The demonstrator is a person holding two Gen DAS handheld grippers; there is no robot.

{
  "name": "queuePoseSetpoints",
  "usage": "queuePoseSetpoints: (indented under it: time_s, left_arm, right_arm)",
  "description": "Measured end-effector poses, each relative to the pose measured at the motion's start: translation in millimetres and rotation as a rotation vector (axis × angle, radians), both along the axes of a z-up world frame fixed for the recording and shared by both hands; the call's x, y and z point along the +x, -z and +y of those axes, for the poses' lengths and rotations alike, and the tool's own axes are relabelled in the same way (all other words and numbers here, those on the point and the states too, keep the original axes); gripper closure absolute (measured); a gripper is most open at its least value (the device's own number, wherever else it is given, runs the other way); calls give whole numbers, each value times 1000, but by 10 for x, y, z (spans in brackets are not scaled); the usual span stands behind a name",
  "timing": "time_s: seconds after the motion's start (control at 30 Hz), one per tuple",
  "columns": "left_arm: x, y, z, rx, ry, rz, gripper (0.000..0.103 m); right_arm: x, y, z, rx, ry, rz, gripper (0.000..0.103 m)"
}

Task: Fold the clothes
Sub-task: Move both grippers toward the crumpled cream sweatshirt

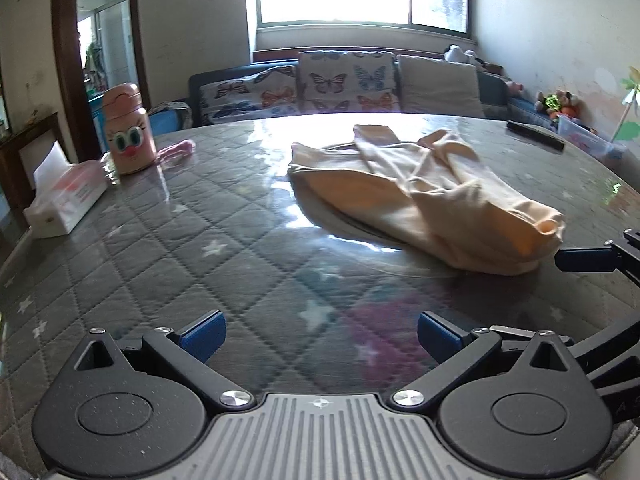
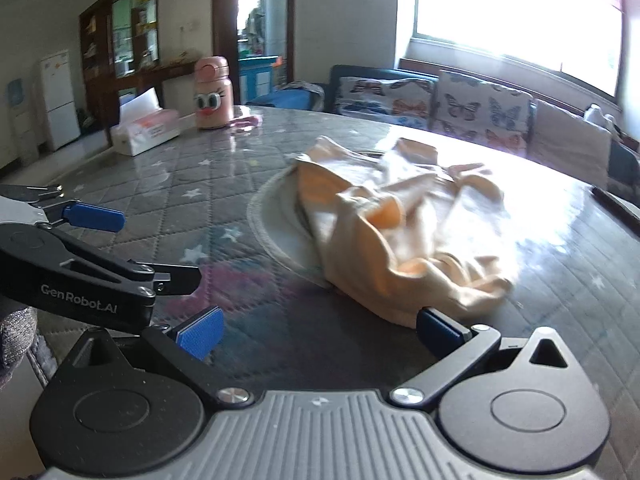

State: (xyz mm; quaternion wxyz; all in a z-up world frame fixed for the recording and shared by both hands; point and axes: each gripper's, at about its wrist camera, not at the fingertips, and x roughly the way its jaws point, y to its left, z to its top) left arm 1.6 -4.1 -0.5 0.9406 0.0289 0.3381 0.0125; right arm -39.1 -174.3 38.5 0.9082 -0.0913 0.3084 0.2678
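At the far left of the table (image 1: 168, 240), near its edge, a tissue box (image 1: 66, 200) lies with a white tissue standing up from its top. Just right of it stands a pink bottle (image 1: 129, 136) with a cartoon face, and a small pink cloth (image 1: 176, 151) lies beside its base. The table is covered by a grey quilted mat with white stars under a glossy clear sheet.

The left gripper (image 1: 322, 336) hovers low over the bare mat, its blue-padded fingers spread wide and holding nothing. It is well short of the garment.

Right of centre lies the garment (image 1: 432, 192), a cream piece, crumpled and unfolded, bunched in loose folds with a strap-like end pointing toward the sofa (image 1: 344, 84). It rests partly on a round pale disc (image 2: 280, 216) set in the table.

The right gripper (image 2: 320, 334) is also spread wide and empty; its right finger (image 2: 438, 330) sits just at the garment's near edge, though I cannot tell if it touches the cloth. At the far right edge of the table lies a dark flat bar (image 1: 536, 136).
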Motion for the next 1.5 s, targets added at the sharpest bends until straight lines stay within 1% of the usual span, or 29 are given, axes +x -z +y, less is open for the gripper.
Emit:
queuePoseSetpoints:
  time_s: [0.17, 0.23, 0.33, 0.43, 0.57, 0.83, 1.07, 1.5]
  left_arm:
    - [51, 16, -133, 2, 16, 29, 0]
    - [77, 24, -194, 2, 22, 37, 0]
    - [45, 45, -167, -17, 31, 21, 0]
    - [50, 44, -202, -17, 39, 19, 0]
    - [62, 33, -245, -12, 46, 21, 0]
    - [67, 41, -278, -4, 47, 32, 0]
    - [93, 51, -285, -3, 46, 42, 0]
    - [128, 92, -327, -8, 61, 56, 0]
  right_arm:
    - [-116, 43, -22, 3, -6, 18, 0]
    - [-100, 68, -115, 6, 2, 14, 0]
    - [-41, 30, -187, 12, -5, 13, 0]
    - [33, 78, -272, 16, -13, 19, 0]
    - [36, 32, -374, 16, -36, 24, 0]
    - [95, -26, -382, 8, -87, 35, 0]
    - [170, -21, -416, 13, -106, 45, 0]
    - [466, -51, -477, 14, -162, 65, 0]
